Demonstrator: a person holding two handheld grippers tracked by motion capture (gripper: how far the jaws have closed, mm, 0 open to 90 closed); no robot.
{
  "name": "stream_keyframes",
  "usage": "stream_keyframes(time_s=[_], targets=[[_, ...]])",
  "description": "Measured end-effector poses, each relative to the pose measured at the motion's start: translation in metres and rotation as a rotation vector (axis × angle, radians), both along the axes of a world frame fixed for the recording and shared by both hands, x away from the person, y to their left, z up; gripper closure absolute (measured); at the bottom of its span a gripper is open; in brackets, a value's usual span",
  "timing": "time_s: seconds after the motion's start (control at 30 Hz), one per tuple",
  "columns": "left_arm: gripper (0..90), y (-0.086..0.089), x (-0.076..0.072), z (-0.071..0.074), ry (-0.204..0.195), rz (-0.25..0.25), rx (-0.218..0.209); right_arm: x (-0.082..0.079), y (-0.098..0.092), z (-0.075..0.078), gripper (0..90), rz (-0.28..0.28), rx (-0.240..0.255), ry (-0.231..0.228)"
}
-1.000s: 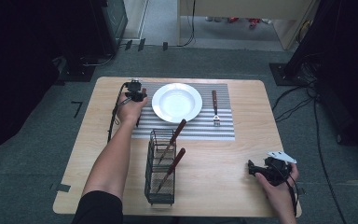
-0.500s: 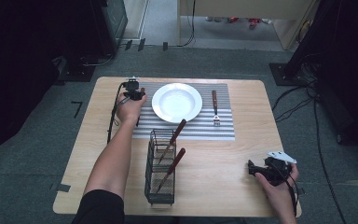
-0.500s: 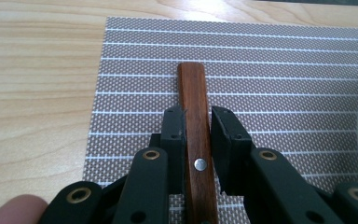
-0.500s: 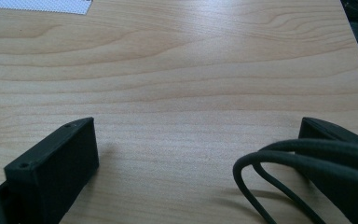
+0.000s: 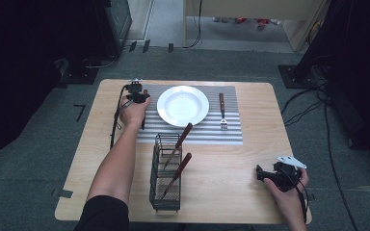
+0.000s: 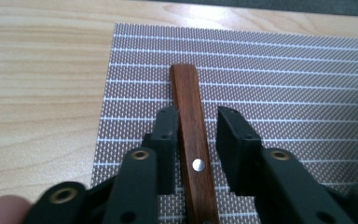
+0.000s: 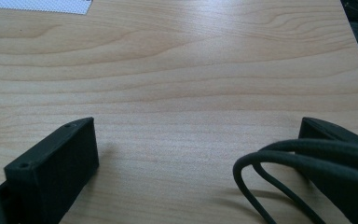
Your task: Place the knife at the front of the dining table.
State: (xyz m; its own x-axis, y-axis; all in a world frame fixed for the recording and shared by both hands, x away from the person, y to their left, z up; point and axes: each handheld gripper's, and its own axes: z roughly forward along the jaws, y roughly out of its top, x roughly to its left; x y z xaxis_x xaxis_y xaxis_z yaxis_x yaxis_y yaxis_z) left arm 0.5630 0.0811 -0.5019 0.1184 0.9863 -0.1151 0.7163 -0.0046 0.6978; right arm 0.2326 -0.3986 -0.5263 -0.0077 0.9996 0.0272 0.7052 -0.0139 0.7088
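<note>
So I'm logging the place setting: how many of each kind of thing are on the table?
Plate: 1
Placemat: 1
Wire caddy: 1
Wood-handled utensils: 4 (fork, one under the left gripper, two in the caddy)
Total: 7

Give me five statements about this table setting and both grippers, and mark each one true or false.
1. The plate has food on it. False: it is bare.
2. A fork lies on the striped mat to the right of the plate. True.
3. The left gripper is clamped shut on a wooden handle. False: its jaws straddle the handle with a gap on one side.
4. Two wooden-handled utensils stand in the wire rack. True.
5. The right gripper rests on the mat. False: it sits on bare table near the front right corner, jaws open.
</note>
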Motion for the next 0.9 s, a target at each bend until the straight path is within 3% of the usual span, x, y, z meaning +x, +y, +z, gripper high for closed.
stream_keyframes(time_s=[0.07,0.13,0.17,0.2,0.3,0.4,0.47,0.53,0.57,0.6,0.77,0.8,0.9], targets=[[62.6,0.002,-0.001,0.004,-0.033,-0.006,-0.007,0.000,0.000,0.000,0.0,0.000,0.000,0.000],[50.7,0.003,-0.003,0.009,-0.057,0.004,0.000,0.000,0.000,0.000,0.0,0.000,0.000,0.000],[46.0,0.004,-0.004,0.014,-0.060,0.010,-0.031,0.000,0.000,0.000,0.0,0.000,0.000,0.000],[38.7,0.005,-0.005,0.016,-0.069,0.009,-0.036,0.000,0.000,0.000,0.0,0.000,0.000,0.000],[33.6,0.007,-0.011,0.030,-0.116,0.016,-0.014,0.000,0.000,0.000,0.0,0.000,0.000,0.000],[28.8,0.009,-0.018,0.042,-0.164,0.010,-0.046,0.000,0.000,0.000,0.0,-0.001,0.001,-0.001],[24.2,0.009,-0.025,0.050,-0.192,-0.004,-0.035,0.000,0.000,0.000,0.0,-0.001,0.001,-0.001],[16.2,0.008,-0.032,0.057,-0.178,-0.011,-0.018,0.000,0.000,0.000,0.0,-0.001,0.001,0.000],[13.6,0.008,-0.038,0.063,-0.153,-0.005,0.016,0.000,0.000,0.000,0.0,-0.001,0.001,0.000],[8.5,0.008,-0.042,0.065,-0.155,0.002,0.016,0.000,0.000,0.000,0.0,-0.001,0.001,0.000],[7.8,0.011,-0.065,0.074,-0.182,-0.040,-0.044,0.000,0.000,0.000,0.0,-0.001,0.001,0.000],[2.1,0.010,-0.067,0.075,-0.181,-0.053,-0.046,0.000,0.000,0.000,0.0,-0.001,0.001,0.000],[0.6,0.009,-0.082,0.078,-0.186,-0.090,-0.023,0.000,0.000,0.000,0.0,-0.001,0.001,0.000]])
